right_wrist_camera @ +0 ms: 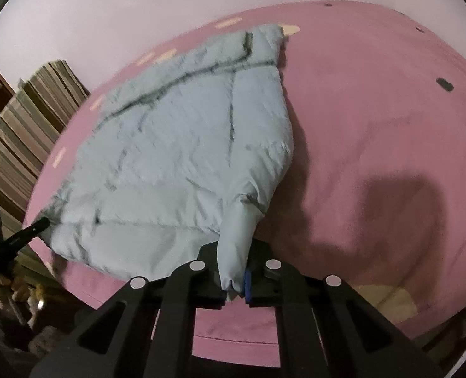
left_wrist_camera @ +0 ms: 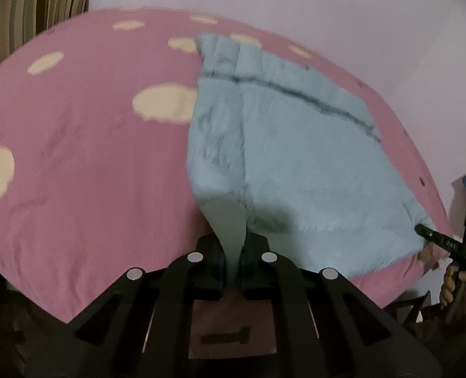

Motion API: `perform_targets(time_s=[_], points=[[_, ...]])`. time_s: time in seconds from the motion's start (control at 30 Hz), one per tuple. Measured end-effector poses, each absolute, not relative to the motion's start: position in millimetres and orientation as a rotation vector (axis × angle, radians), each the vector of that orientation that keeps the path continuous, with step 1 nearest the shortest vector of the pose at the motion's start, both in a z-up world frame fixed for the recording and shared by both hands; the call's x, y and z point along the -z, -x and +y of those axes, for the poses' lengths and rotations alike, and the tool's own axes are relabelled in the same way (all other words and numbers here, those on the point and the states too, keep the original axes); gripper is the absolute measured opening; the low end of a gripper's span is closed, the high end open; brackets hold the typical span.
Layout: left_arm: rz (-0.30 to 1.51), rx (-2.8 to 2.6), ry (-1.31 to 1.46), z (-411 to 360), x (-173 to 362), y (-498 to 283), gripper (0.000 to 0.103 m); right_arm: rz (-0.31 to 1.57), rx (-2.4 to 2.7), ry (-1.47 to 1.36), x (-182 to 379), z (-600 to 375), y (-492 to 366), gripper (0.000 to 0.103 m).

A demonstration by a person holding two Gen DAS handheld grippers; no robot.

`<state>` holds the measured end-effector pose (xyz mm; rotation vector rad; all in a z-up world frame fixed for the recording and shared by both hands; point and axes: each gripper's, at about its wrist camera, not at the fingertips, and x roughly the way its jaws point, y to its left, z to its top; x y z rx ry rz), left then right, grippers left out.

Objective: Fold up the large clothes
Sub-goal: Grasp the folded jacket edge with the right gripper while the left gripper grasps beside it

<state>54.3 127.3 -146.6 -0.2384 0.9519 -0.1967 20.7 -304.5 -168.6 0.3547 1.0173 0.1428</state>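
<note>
- The pale blue quilted padded jacket (left_wrist_camera: 296, 163) lies spread on the pink bed sheet with cream cloud-shaped patches (left_wrist_camera: 84, 145); its near hem faces the person and its far end reaches toward the wall.
- The left hand-held gripper (left_wrist_camera: 233, 267) is clamped on a pinch of the jacket's near left corner; the fabric stands up as a smooth tongue between the closed jaws.
- The right hand-held gripper (right_wrist_camera: 236, 286) is clamped on the near right corner, where a rolled cuff-like fold of the fabric passes between the jaws.
- Step in hand, as judged: both near corners are secured, ready for a fold.
- The next move likely calls for raising both corners together and carrying them evenly toward the far edge, keeping the hem taut so that the padded layers do not bunch.
- Risk, as judged: the slick shell could slip from a shallow pinch.
- Writing: small pale lettering shows on the right gripper's finger in the left wrist view; it is too blurred to read. No brand label is visible on the jacket.
</note>
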Motion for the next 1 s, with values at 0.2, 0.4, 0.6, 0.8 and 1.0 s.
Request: perform_targets(time_s=[0.2,0.4,0.6,0.8,1.0], points=[[0.858,0.184,0.228,124.3,108.8,-96.0,0.006,0.948,-0.194,-0.412,140.4,-310.3,-45.9,0.007],[0.871,0.165,0.242,124.4,113.7,-161.2,0.006,0.932,-0.172,-0.439,138.1,-318.7,-106.7,0.007],[0.944,0.126,0.240,122.5,147.4,-222.2,0.006,0.989,-0.129,-0.502,170.4,-329.6,-171.8,0.007],[1.017,0.113,0.263,127.3,180.7,-255.9,0.006,1.060,-0.105,-0.534,203.7,-333.0,-206.6,0.007],[1.013,0.119,0.245,124.7,177.7,-259.1,0.007,1.064,-0.106,-0.531,201.5,-332.2,-209.5,0.007]])
